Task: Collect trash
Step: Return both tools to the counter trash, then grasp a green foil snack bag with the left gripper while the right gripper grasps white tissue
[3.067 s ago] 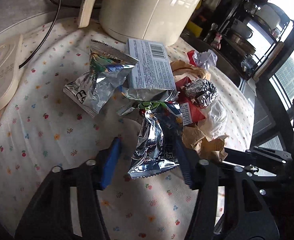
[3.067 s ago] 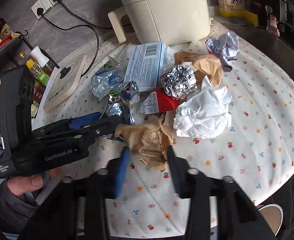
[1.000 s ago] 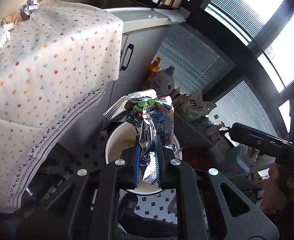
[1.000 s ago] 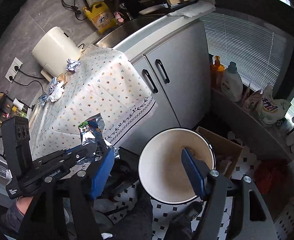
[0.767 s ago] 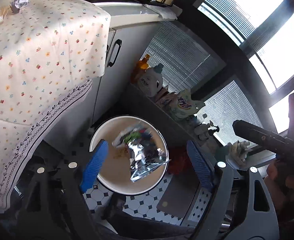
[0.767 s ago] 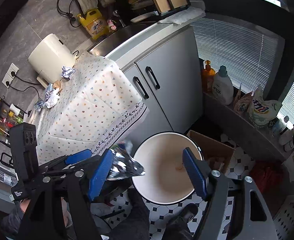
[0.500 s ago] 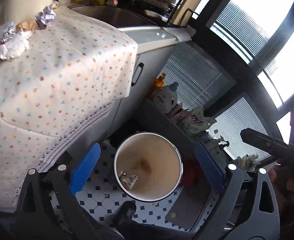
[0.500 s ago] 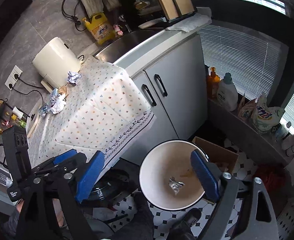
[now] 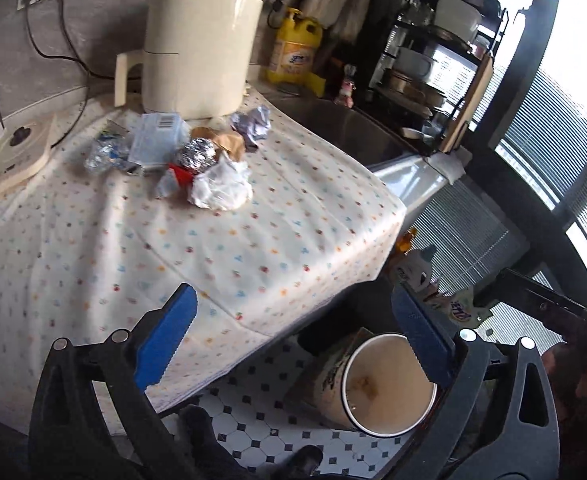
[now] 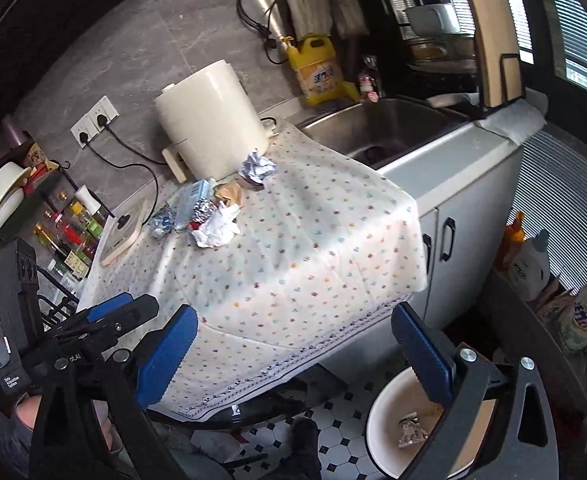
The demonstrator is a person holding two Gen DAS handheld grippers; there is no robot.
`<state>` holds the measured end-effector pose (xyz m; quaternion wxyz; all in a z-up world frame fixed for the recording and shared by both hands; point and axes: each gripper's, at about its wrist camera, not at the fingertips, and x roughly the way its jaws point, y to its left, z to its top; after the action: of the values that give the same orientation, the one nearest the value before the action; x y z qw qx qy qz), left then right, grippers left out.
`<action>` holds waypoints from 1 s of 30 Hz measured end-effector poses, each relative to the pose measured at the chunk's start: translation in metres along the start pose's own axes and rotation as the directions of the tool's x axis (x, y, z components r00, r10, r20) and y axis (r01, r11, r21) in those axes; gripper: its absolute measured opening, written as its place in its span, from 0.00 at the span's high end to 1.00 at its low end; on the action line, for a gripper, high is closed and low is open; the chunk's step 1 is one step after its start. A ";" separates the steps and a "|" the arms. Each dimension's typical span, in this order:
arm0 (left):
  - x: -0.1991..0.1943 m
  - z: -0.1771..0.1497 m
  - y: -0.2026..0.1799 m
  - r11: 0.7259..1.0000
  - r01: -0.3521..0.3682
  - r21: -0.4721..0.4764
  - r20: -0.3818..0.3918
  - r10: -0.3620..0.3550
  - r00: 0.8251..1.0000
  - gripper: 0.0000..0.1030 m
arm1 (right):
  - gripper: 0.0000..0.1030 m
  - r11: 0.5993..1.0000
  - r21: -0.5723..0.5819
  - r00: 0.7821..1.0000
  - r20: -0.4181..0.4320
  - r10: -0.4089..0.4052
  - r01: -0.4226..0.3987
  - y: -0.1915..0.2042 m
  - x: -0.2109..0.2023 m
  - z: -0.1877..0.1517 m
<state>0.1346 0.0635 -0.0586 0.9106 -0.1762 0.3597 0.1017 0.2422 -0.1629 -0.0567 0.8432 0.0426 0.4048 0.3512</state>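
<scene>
We hold the left gripper (image 9: pixel 291 332) and the right gripper (image 10: pixel 293 334) with jaws opening, both released with nothing between them. The trash pile (image 9: pixel 185 160) lies on the dotted tablecloth (image 9: pixel 273 232), just in front of the cream appliance (image 9: pixel 201 44). A foil wrapper (image 10: pixel 411 430) sits inside the white bin (image 10: pixel 381 440), on the floor below that cloth's edge.
</scene>
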 end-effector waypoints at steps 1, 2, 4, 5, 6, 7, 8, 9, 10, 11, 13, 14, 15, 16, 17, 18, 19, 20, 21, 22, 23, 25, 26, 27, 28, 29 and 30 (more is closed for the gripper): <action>-0.004 0.003 0.006 1.000 -0.015 0.000 0.011 0.015 1.000 0.06 | 0.08 1.000 -0.009 1.000 0.002 0.002 -0.002 0.008 0.006 0.003; -0.008 0.007 0.014 1.000 -0.030 -0.002 0.022 0.030 0.999 0.06 | 0.08 1.000 -0.019 1.000 0.002 0.002 -0.002 0.016 0.011 0.006; -0.014 0.013 0.029 0.998 -0.056 -0.017 0.038 0.057 0.998 0.06 | 0.08 0.999 -0.047 1.000 0.000 -0.002 0.002 0.032 0.024 0.012; -0.017 0.016 0.037 0.997 -0.066 -0.029 0.045 0.067 0.997 0.06 | 0.08 0.998 -0.062 1.000 0.000 -0.005 0.005 0.039 0.030 0.015; -0.020 0.019 0.044 0.996 -0.076 -0.039 0.058 0.078 0.995 0.06 | 0.08 0.997 -0.074 1.000 0.002 -0.010 0.010 0.046 0.036 0.018; -0.023 0.021 0.050 0.995 -0.088 -0.044 0.072 0.091 0.993 0.06 | 0.08 0.997 -0.081 1.000 0.005 -0.013 0.014 0.052 0.041 0.021; -0.025 0.024 0.057 0.994 -0.101 -0.048 0.080 0.104 0.991 0.06 | 0.08 0.996 -0.084 1.000 0.006 -0.013 0.013 0.057 0.046 0.023; -0.026 0.027 0.063 0.992 -0.111 -0.052 0.082 0.115 0.990 0.06 | 0.08 0.996 -0.085 1.000 0.004 -0.012 0.012 0.062 0.052 0.026; -0.027 0.030 0.070 0.991 -0.117 -0.058 0.083 0.122 0.989 0.06 | 0.08 0.996 -0.084 1.000 -0.001 -0.010 0.010 0.067 0.058 0.029; -0.028 0.032 0.077 0.990 -0.121 -0.065 0.085 0.127 0.988 0.06 | 0.08 0.996 -0.084 1.000 -0.008 -0.007 0.006 0.072 0.064 0.031; -0.028 0.037 0.090 0.989 -0.128 -0.078 0.090 0.135 0.987 0.06 | 0.08 0.996 -0.089 1.000 -0.021 -0.006 0.004 0.080 0.077 0.035; -0.028 0.038 0.095 0.988 -0.132 -0.084 0.091 0.139 0.986 0.06 | 0.08 0.996 -0.093 1.000 -0.023 -0.009 0.007 0.085 0.082 0.037; -0.028 0.041 0.103 0.987 -0.135 -0.091 0.092 0.144 0.985 0.06 | 0.08 0.995 -0.096 1.000 -0.026 -0.009 0.007 0.089 0.088 0.038; -0.027 0.042 0.110 0.986 -0.137 -0.098 0.094 0.147 0.985 0.06 | 0.08 0.995 -0.098 0.999 -0.033 -0.008 0.005 0.092 0.095 0.040; -0.026 0.044 0.117 0.985 -0.139 -0.104 0.095 0.149 0.984 0.06 | 0.08 0.995 -0.097 0.999 -0.043 -0.008 0.004 0.096 0.103 0.041; -0.026 0.047 0.124 0.984 -0.143 -0.110 0.095 0.153 0.984 0.06 | 0.08 0.995 -0.096 0.999 -0.050 -0.012 0.007 0.100 0.110 0.043; -0.025 0.048 0.131 0.983 -0.146 -0.115 0.094 0.157 0.983 0.06 | 0.08 0.995 -0.095 0.998 -0.055 -0.017 0.011 0.103 0.117 0.044; -0.023 0.050 0.138 0.982 -0.148 -0.119 0.093 0.159 0.983 0.06 | 0.08 0.995 -0.094 0.998 -0.059 -0.021 0.015 0.107 0.124 0.045; -0.022 0.052 0.145 0.982 -0.147 -0.122 0.091 0.158 0.983 0.06 | 0.08 0.995 -0.095 0.998 -0.063 -0.024 0.018 0.110 0.132 0.046; -0.020 0.054 0.152 0.982 -0.144 -0.124 0.088 0.155 0.984 0.06 | 0.08 0.995 -0.098 0.997 -0.065 -0.029 0.023 0.114 0.139 0.047; -0.018 0.056 0.158 0.982 -0.142 -0.124 0.084 0.153 0.985 0.06 | 0.08 0.994 -0.103 0.997 -0.067 -0.037 0.030 0.118 0.147 0.049; -0.014 0.061 0.170 0.982 -0.146 -0.119 0.078 0.156 0.985 0.06 | 0.08 0.993 -0.110 0.995 -0.081 -0.057 0.048 0.125 0.166 0.051; -0.012 0.064 0.176 0.982 -0.146 -0.117 0.077 0.155 0.985 0.06 | 0.08 0.992 -0.111 0.994 -0.091 -0.065 0.055 0.128 0.175 0.052; -0.010 0.066 0.182 0.983 -0.143 -0.114 0.076 0.153 0.985 0.06 | 0.08 0.992 -0.111 0.992 -0.099 -0.072 0.061 0.130 0.185 0.053; -0.008 0.069 0.188 0.984 -0.141 -0.112 0.075 0.150 0.986 0.06 | 0.08 0.991 -0.114 0.991 -0.109 -0.082 0.069 0.133 0.195 0.053; -0.006 0.071 0.194 0.984 -0.141 -0.110 0.073 0.149 0.986 0.06 | 0.08 0.990 -0.116 0.989 -0.121 -0.091 0.077 0.135 0.205 0.054; -0.004 0.073 0.201 0.984 -0.137 -0.110 0.070 0.145 0.987 0.06 | 0.08 0.990 -0.113 0.987 -0.130 -0.099 0.085 0.137 0.214 0.055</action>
<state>0.1141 0.2763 -0.0563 0.9040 -0.1936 0.3295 0.1916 0.2959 0.0855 -0.1113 0.8302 -0.0454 0.4430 0.3352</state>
